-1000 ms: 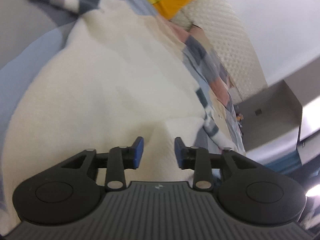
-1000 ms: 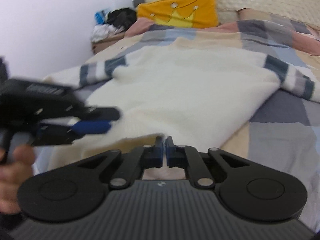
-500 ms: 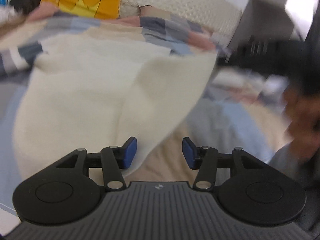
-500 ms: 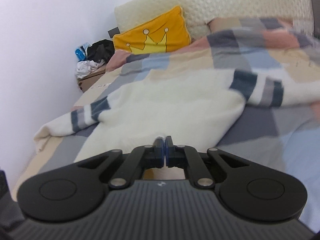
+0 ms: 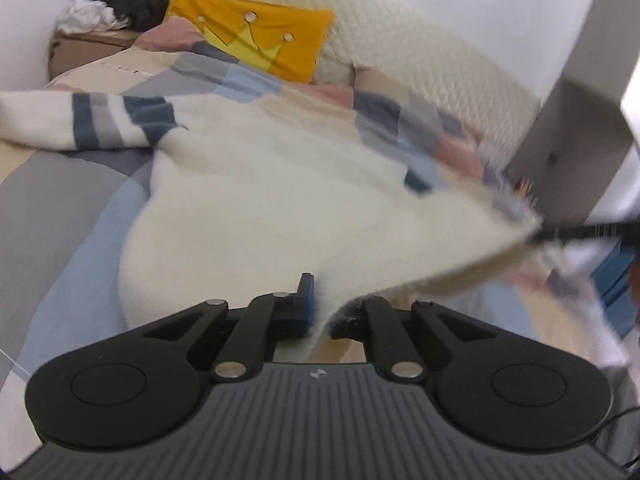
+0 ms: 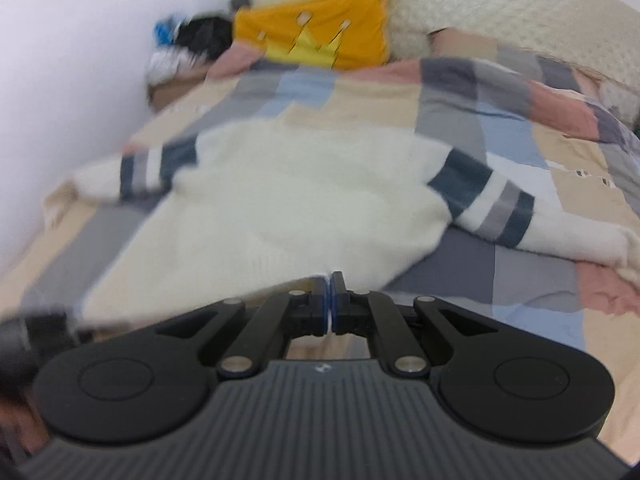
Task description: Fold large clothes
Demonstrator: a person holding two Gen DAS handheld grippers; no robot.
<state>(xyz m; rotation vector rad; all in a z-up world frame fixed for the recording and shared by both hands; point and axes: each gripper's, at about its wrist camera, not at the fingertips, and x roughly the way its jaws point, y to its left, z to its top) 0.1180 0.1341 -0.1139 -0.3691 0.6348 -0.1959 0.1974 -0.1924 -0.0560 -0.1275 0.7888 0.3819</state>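
Left wrist view, left to right: a heap of dark and white clothes (image 5: 116, 4) on a low brown stand by the wall; an orange crown cushion (image 5: 256, 32) leaning on the cream quilted headboard (image 5: 420, 56); the patchwork bedspread (image 5: 52, 192) covering the bed; on it the cream sweater (image 5: 260, 200), one sleeve with navy and grey bands stretched out to the left, its body spread flat, its hem raised off the bedspread on the near and right sides; the left gripper (image 5: 326, 312) closed on a fold of that hem, cream knit filling the narrow gap between the blue-padded fingers; at the far right the hem's other corner lifted by a dark, blurred tool whose detail cannot be made out; a grey cabinet panel (image 5: 576, 128) behind it.

Right wrist view, left to right: the white wall; the same heap and cushion, blurred; the sweater lying across the middle of the bedspread, both banded sleeves spread outward, the right sleeve trailing toward the bed's right edge; the right gripper (image 6: 330, 300) fully closed, a thin edge of the hem pinched between its pads and held above the bedspread.
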